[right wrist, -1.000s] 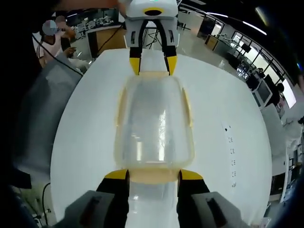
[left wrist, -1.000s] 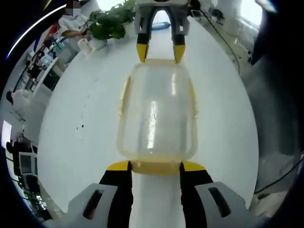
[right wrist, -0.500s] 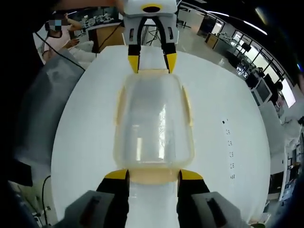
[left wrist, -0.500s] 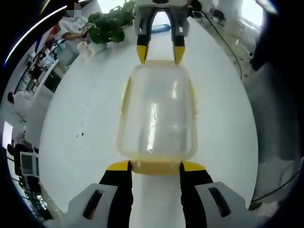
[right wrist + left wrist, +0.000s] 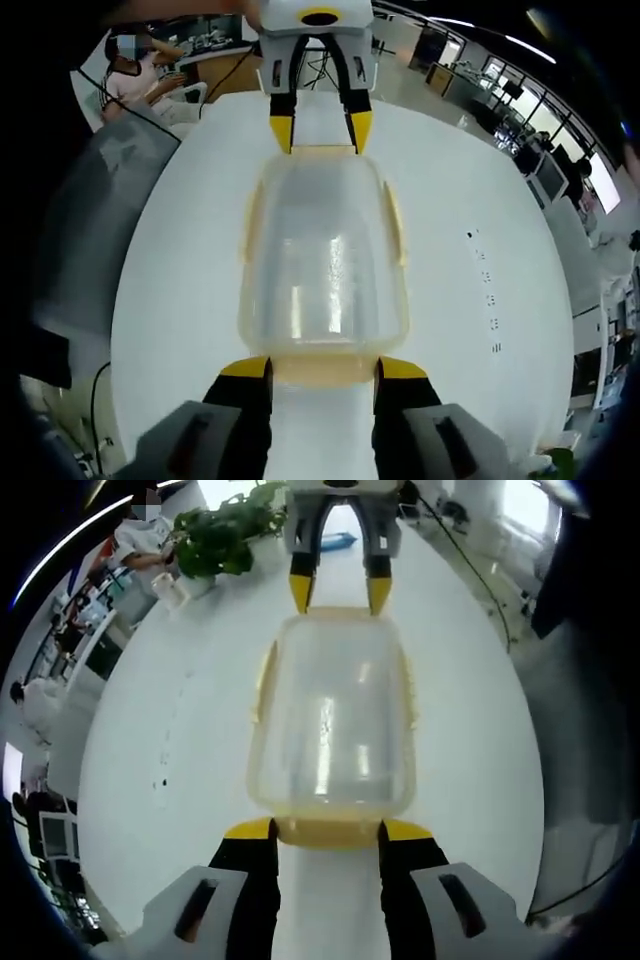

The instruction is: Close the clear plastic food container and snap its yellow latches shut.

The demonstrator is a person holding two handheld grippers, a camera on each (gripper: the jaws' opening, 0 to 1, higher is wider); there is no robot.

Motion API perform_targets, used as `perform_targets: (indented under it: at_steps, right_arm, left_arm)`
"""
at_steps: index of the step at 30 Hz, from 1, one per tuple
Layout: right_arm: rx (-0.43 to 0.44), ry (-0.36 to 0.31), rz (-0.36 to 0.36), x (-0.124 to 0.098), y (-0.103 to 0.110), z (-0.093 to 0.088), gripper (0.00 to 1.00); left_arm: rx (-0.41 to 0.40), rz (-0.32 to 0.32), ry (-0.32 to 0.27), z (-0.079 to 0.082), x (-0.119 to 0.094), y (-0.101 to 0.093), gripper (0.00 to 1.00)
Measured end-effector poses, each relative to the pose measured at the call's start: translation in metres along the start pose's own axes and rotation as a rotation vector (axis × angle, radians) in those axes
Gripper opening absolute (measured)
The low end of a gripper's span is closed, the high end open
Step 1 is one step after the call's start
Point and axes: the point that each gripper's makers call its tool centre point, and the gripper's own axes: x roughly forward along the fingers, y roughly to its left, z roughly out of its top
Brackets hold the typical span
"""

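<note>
The clear food container lies flat on the white desk, lid seated, its long axis running straight from one claw to the other. The left claw stands open, yellow tips against the yellow end latch at the near short end. The right claw is likewise spread, tips flanking the opposite end latch. Neither grips anything. Yellow side latches lie along both long edges. A potted plant stands beyond.
</note>
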Motion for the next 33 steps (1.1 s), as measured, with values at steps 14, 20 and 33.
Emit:
perform_targets:
  at_steps: [14,20,33]
  right_arm:
    - [0.008,0.013,0.008,0.001,-0.004,-0.016,0.37]
    - [0.013,0.035,0.035,0.006,0.001,-0.024,0.37]
    - [0.015,0.085,0.079,0.023,0.003,-0.037,0.37]
  left_arm:
    - [-0.013,-0.019,-0.006,0.011,0.015,0.002,0.36]
    - [-0.018,-0.037,-0.003,0.010,0.027,-0.004,0.36]
    - [-0.044,-0.077,-0.004,0.005,0.045,-0.009,0.36]
